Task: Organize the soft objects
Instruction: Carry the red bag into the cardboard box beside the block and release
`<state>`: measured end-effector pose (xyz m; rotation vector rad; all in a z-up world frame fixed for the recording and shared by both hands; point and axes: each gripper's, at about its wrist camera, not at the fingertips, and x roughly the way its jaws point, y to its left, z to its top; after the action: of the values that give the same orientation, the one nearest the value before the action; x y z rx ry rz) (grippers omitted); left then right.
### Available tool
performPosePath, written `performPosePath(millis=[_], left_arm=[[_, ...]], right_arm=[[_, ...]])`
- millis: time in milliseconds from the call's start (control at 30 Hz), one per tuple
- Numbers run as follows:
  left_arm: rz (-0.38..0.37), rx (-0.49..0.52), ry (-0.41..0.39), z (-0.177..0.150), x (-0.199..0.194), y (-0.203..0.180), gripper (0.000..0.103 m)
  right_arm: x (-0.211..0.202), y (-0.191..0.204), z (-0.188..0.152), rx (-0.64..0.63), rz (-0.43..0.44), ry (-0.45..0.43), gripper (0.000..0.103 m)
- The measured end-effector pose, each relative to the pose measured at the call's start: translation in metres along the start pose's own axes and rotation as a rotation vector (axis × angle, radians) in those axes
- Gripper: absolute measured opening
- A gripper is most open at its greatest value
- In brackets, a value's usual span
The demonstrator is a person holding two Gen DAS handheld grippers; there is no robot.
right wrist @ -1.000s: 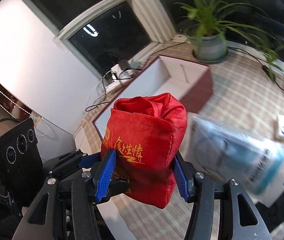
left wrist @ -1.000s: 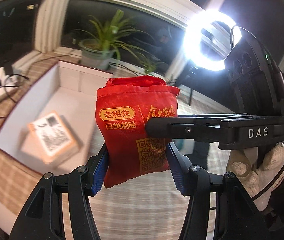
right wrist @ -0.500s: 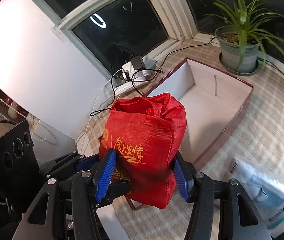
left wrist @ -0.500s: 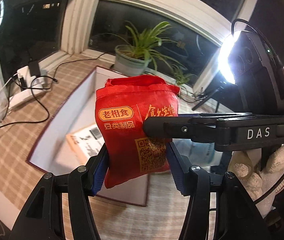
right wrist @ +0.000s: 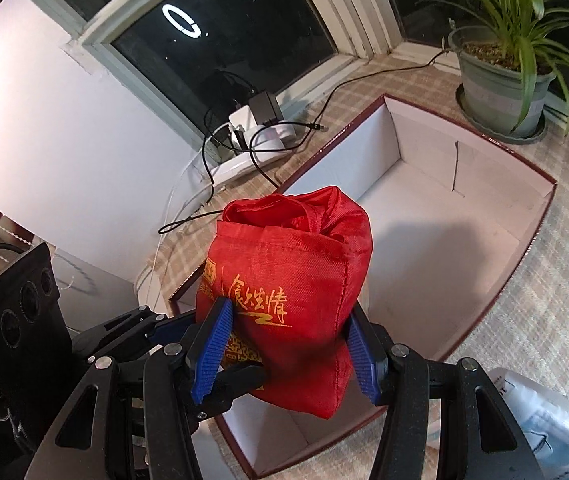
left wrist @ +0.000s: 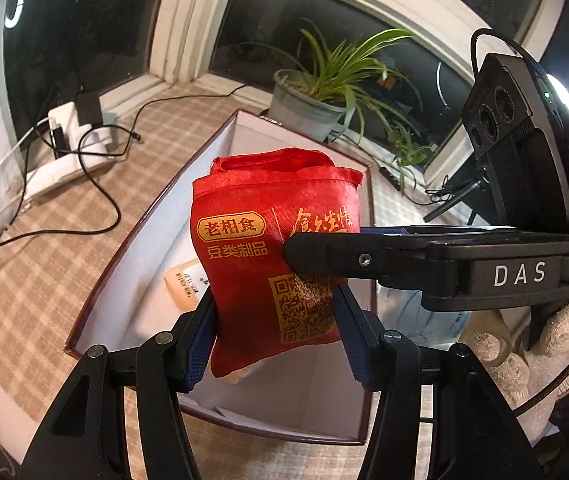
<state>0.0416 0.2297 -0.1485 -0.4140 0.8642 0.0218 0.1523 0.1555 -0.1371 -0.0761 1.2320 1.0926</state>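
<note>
A red fabric bag (left wrist: 276, 256) with yellow print and a QR code hangs upright over the open white-lined box (left wrist: 172, 240). My left gripper (left wrist: 274, 336) is shut on its lower part, the blue pads pressing both sides. From the right, a finger (left wrist: 324, 254) of the right gripper crosses the bag's front. In the right wrist view the same red bag (right wrist: 296, 280) sits in my right gripper (right wrist: 288, 344), which is shut on it, above the box (right wrist: 464, 184). The left gripper's fingers (right wrist: 236, 380) clamp the bag's lower left.
A tan labelled package (left wrist: 184, 286) lies inside the box. A blue-white plastic packet (right wrist: 544, 412) rests on the checked cloth beside it. A potted plant (right wrist: 500, 92) stands behind the box, and a power strip with cables (right wrist: 260, 136) sits by the window. A gloved hand (left wrist: 524, 352) holds the right gripper.
Both grippers carried the red bag sideways and slightly down until it came over the box. The blue-white packet slid out toward the lower right. Neither grip changed.
</note>
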Motion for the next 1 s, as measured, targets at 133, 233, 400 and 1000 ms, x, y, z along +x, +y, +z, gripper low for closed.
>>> performPosePath(millis=[133, 233, 400, 1000], left_arm=[[0.009, -0.006, 0.015, -0.001, 0.004, 0.003, 0.055], [0.014, -0.011, 0.022, -0.001, 0.006, 0.004, 0.055], [0.028, -0.01, 0.028, -0.001, 0.008, 0.003, 0.055], [0.062, -0.01, 0.023, -0.004, 0.0, 0.003, 0.054]], right_arm=[[0.008, -0.004, 0.001, 0.005, 0.002, 0.012, 0.052], [0.011, -0.004, 0.001, 0.002, -0.002, 0.016, 0.052], [0.012, -0.003, 0.002, -0.002, -0.015, 0.014, 0.052], [-0.001, -0.006, 0.002, -0.02, -0.053, -0.017, 0.057]])
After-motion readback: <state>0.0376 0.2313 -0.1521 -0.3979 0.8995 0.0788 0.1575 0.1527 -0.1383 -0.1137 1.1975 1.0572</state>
